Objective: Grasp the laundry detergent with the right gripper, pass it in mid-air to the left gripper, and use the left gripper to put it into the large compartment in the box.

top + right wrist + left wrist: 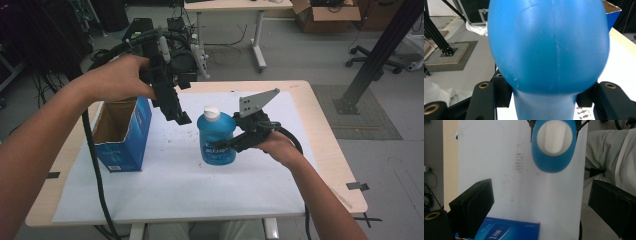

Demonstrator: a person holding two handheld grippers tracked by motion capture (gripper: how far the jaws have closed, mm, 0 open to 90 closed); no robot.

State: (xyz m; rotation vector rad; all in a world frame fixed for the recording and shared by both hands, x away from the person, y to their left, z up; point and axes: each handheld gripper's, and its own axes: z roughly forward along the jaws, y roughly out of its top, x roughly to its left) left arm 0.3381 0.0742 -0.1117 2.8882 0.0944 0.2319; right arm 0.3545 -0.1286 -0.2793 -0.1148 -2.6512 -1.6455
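A blue bottle (216,140) with a white cap (211,113) stands upright on the white mat (175,175) near the table's middle. My right gripper (220,146) is shut on the bottle's side from the right; in the right gripper view the blue bottle (549,45) bulges between the black fingers (484,100). My left gripper (178,116) hangs open above the mat, left of the cap, pointing down. In the left gripper view its gripper (541,195) stands wide apart, with the bottle's cap (554,137) seen from above.
An open blue carton (125,131) stands at the mat's left, its lid (509,231) below my left gripper. The wooden table (325,130) shows beyond the mat on the right. Behind are a desk (235,6), a black post (375,55) and cables.
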